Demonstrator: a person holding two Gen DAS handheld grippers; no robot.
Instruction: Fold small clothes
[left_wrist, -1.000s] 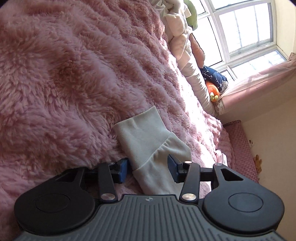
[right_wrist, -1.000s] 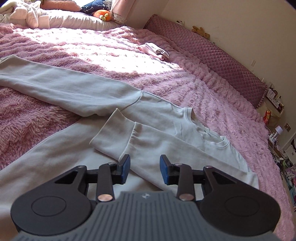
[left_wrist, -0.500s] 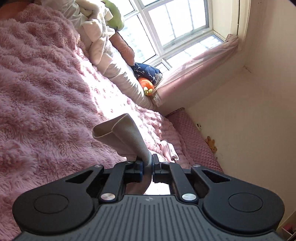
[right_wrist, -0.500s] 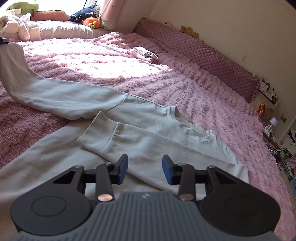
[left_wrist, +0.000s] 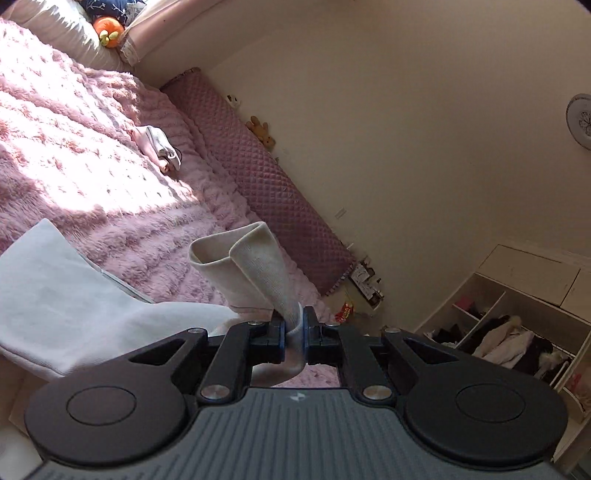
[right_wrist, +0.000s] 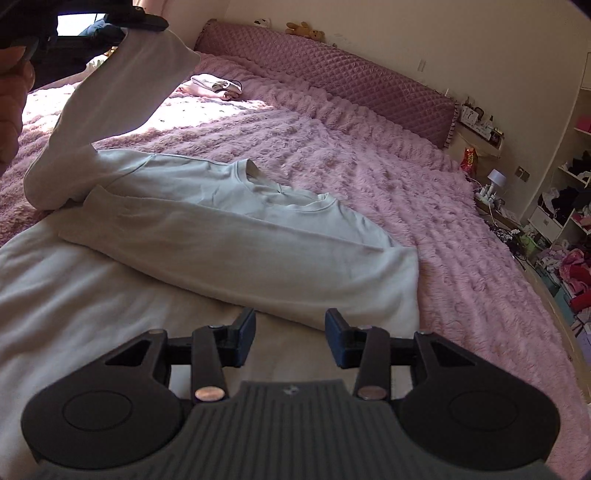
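- The left gripper is clamped on the ribbed cuff of the pale grey-green cotton sweatshirt, and the cuff stands up between its fingers.
- One second ago this cuff lay flat on the fluffy pink blanket between open fingers; now it is pinched and lifted high, so the long sleeve hangs up from the bed at the far left.
- I judge that the second sleeve fold is starting: the sleeve should next be carried over the body of the sweatshirt.
- The right gripper has its fingers apart and holds nothing; it hovers near the lower part of the sweatshirt, as before.
- The other sleeve already lies folded across the chest.
- At the far right, a white open shelf unit holds heaps of dark and light clothes; the details are too small to tell.
- A small folded pink-and-white garment lies far away on the blanket.
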